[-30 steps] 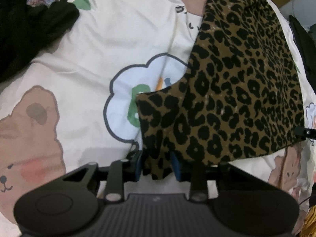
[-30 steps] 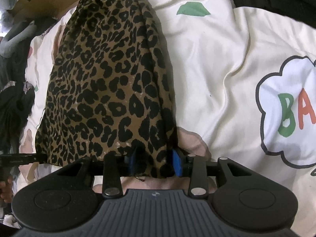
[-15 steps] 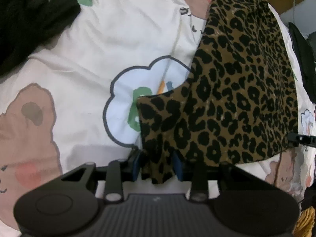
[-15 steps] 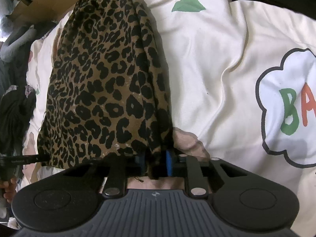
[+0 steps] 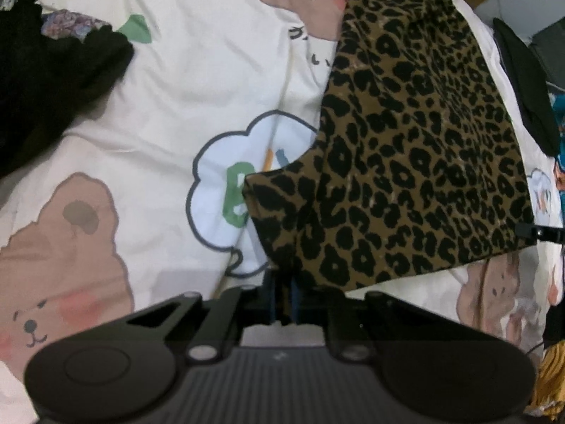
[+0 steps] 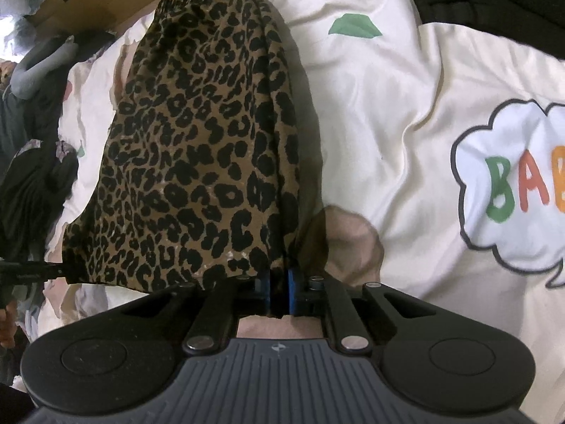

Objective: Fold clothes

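Both grippers, left gripper point(image 5: 282, 300) and right gripper point(image 6: 279, 293), are pinching hem corners of the leopard-print skirt point(image 5: 416, 162), fingers nearly closed, on the bear-print bedsheet point(image 5: 197, 81); its waistband is lying toward 12 o'clock. Thin fabric could slip free if pulled unevenly.

Leopard-print garment point(image 5: 416, 162): tan-brown with black spots, right of centre. Bedsheet point(image 5: 197, 81): cream, brown bears with pink cheeks, green leaves, white cloud outlined dark grey with green, red and orange letters. Black clothing point(image 5: 46, 70) upper left. Claws point(image 6: 279, 291) black, blue pads.
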A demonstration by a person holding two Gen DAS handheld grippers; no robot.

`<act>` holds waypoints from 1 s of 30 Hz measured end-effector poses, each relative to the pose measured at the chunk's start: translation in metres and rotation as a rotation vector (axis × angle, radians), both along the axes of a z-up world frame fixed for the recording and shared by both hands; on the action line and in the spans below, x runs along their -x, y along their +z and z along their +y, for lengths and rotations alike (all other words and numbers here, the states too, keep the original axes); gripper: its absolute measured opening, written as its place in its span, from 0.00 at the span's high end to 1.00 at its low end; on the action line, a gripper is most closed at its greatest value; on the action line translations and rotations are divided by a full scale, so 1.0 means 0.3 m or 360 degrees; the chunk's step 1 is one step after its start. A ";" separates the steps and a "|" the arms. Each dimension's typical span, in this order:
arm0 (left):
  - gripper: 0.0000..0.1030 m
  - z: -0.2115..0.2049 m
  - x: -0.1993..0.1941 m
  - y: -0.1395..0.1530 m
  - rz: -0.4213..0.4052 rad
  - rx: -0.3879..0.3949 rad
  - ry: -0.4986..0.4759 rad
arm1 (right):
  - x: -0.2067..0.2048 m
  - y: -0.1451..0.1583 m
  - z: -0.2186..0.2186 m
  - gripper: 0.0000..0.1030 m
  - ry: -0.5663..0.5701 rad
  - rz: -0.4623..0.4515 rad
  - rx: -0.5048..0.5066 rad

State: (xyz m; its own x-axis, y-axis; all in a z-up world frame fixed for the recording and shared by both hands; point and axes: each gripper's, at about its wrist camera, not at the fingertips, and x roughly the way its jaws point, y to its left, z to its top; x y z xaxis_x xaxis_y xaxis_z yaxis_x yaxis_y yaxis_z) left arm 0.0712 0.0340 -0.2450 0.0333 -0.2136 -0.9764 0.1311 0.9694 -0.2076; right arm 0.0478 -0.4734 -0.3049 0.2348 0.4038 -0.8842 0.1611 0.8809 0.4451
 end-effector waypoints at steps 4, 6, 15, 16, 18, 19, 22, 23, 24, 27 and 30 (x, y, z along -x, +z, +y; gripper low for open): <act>0.92 0.130 -0.032 0.004 0.0010 -0.0022 -0.0010 | 0.029 0.023 0.017 0.93 0.0009 0.0015 -0.0024; 0.92 0.170 -0.036 0.017 0.0015 -0.0031 -0.0009 | 0.046 0.031 0.030 0.94 0.0026 0.0023 -0.0038; 0.92 0.218 -0.029 0.046 0.0066 -0.0061 -0.0019 | 0.140 0.039 0.072 0.95 0.0065 0.0113 -0.0090; 0.92 0.221 -0.036 0.049 0.0072 -0.0064 -0.0020 | 0.146 0.037 0.071 0.95 0.0052 0.0125 -0.0107; 0.92 0.224 -0.059 0.056 0.0080 -0.0069 -0.0024 | 0.148 0.035 0.071 0.95 0.0045 0.0134 -0.0119; 0.92 0.224 -0.066 0.058 0.0081 -0.0071 -0.0027 | 0.145 0.035 0.072 0.95 0.0051 0.0132 -0.0115; 0.92 0.225 -0.080 0.049 0.0086 -0.0065 -0.0025 | 0.126 0.029 0.077 0.95 0.0075 0.0120 -0.0103; 0.92 0.226 -0.086 0.045 0.0086 -0.0062 -0.0023 | 0.129 0.026 0.071 0.94 0.0069 0.0113 -0.0109; 0.92 0.228 -0.096 0.038 0.0085 -0.0060 -0.0020 | 0.127 0.021 0.066 0.94 0.0055 0.0109 -0.0122; 0.92 0.240 -0.117 0.025 0.0088 -0.0045 -0.0006 | 0.129 0.010 0.047 0.88 0.0028 0.0084 -0.0148; 0.92 0.254 -0.137 0.015 0.0099 -0.0029 0.0014 | 0.134 0.002 0.051 0.72 0.0013 0.0046 -0.0151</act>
